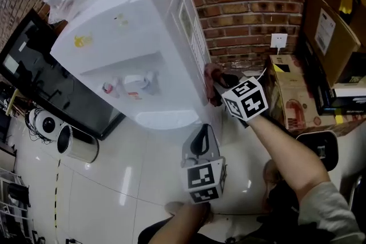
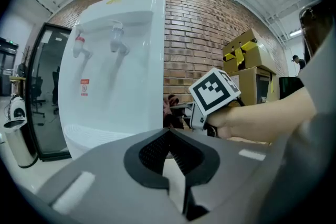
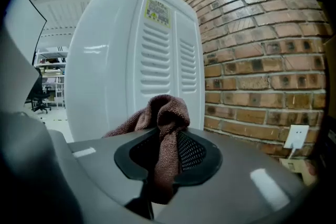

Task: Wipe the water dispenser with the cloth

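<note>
Two grippers: right gripper (image 3: 167,138) clamps cloth (image 3: 166,112) by water dispenser (image 1: 143,26) (vented side); left gripper (image 2: 168,137) jaws together, empty.

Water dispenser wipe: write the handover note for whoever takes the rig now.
Right claw: shut on the brown cloth, held beside the vented side panel of the water dispenser; contact unclear.
Left claw: shut, empty, low in front of the dispenser.
Done: cloth gripped and at the dispenser.
Left: wipe side, front and top; nothing shows which panels are already wiped.
</note>
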A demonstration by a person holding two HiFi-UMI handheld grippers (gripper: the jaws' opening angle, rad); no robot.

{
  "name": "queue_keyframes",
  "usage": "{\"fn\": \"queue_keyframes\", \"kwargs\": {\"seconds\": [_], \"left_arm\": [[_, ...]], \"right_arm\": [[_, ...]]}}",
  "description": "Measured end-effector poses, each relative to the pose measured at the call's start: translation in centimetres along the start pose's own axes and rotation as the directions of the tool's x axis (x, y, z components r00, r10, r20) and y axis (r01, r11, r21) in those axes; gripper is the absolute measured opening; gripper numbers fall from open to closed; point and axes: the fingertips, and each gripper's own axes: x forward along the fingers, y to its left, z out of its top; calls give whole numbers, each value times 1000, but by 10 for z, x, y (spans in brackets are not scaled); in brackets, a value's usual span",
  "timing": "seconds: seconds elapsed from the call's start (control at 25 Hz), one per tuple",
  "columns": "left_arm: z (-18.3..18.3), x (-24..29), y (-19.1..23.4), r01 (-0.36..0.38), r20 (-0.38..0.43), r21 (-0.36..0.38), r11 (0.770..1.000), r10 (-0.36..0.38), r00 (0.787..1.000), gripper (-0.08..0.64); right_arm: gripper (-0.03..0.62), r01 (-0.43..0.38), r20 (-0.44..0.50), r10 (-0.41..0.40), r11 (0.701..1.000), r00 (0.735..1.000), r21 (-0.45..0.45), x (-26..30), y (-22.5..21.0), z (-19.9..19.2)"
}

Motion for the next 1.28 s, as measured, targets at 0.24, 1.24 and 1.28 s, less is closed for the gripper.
{"fn": "queue_keyframes", "kwargs": {"seconds": [0.24,1.24,1.28], "left_arm": [[-19,3,1,-6,-20,-15,1000,5,1000,0],[-156,34,-15,30,-283,34,999,-19,959,0],[-162,34,-15,30,-295,31,999,-19,955,0]], "right_arm": [[87,-8,-140,16,998,990,55,16,7,-74],[86,129,-371,28,911,928,392,76,-5,-275],[86,140,-388,30,905,921,402,78,-4,-285]]}}
